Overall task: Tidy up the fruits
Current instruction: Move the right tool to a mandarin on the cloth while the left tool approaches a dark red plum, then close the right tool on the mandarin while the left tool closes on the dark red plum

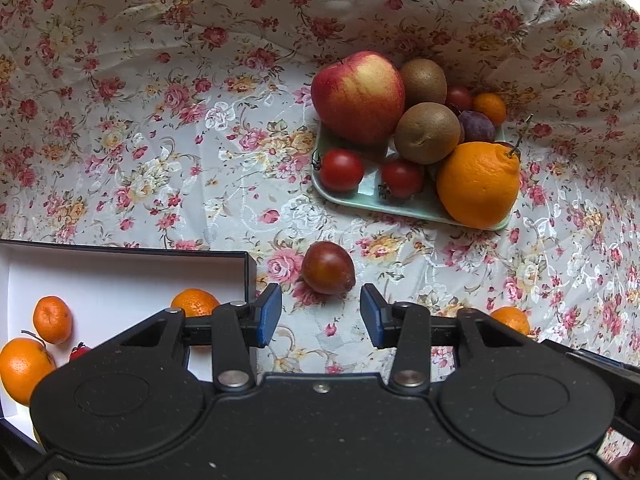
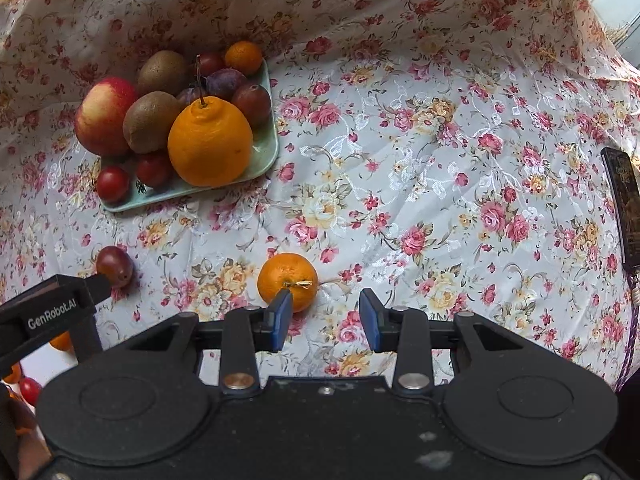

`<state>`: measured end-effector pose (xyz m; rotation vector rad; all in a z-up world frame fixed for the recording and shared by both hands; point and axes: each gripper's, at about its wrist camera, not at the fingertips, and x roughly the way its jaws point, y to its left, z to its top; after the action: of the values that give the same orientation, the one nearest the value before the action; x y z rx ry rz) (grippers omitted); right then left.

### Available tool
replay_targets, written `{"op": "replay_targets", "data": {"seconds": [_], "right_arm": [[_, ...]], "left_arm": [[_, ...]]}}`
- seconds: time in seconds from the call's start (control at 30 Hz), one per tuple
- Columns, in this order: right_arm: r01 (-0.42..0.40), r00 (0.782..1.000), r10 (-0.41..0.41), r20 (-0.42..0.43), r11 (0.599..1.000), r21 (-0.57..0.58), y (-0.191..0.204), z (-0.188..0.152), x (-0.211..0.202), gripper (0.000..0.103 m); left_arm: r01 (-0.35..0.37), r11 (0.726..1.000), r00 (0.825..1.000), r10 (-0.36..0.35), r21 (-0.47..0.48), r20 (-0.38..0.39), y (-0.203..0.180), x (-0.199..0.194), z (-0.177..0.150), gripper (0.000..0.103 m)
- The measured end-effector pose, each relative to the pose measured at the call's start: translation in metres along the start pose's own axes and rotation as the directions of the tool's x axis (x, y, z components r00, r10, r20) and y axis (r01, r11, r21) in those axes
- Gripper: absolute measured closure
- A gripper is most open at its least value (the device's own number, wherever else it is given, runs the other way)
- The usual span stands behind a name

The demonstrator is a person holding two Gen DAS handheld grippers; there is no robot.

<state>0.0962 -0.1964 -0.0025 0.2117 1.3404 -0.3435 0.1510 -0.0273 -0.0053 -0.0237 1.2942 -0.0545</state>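
A dark red plum (image 1: pixel 328 267) lies loose on the floral cloth, just ahead of my open left gripper (image 1: pixel 321 314) and between its blue pads. The same plum (image 2: pixel 115 266) shows at the left of the right wrist view. A small mandarin (image 2: pixel 287 282) sits just ahead of my open right gripper (image 2: pixel 325 320), touching the left pad's tip. That mandarin (image 1: pixel 510 320) peeks out behind the left gripper's right finger. A green tray (image 1: pixel 404 204) holds an apple (image 1: pixel 357 96), two kiwis, a big orange (image 1: pixel 478 184), tomatoes and plums. A white box (image 1: pixel 120 276) holds several mandarins.
The floral cloth (image 2: pixel 400 160) rises in folds behind the tray and covers the whole surface. A dark flat object (image 2: pixel 622 208) with a purple cord lies at the far right. The left gripper's body (image 2: pixel 48 316) reaches in at the lower left of the right wrist view.
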Motion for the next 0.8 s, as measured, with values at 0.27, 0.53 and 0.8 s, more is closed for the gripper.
{"op": "replay_targets", "data": {"seconds": [0.27, 0.53, 0.8], "right_arm": [[-0.015, 0.999, 0.015, -0.038, 1.000, 0.004, -0.008, 0.007, 0.002, 0.065], [-0.049, 0.998, 0.049, -0.040, 0.999, 0.012, -0.010, 0.010, 0.002, 0.065], [-0.084, 0.995, 0.087, -0.051, 0.995, 0.052, -0.012, 0.017, 0.007, 0.065]], "left_arm": [[-0.020, 0.999, 1.000, 0.020, 0.031, 0.004, -0.004, 0.010, 0.005, 0.052], [-0.005, 0.999, 1.000, 0.006, 0.040, -0.017, -0.006, 0.028, 0.020, 0.052], [0.014, 1.000, 0.997, -0.012, 0.019, -0.070, -0.002, 0.044, 0.022, 0.051]]}}
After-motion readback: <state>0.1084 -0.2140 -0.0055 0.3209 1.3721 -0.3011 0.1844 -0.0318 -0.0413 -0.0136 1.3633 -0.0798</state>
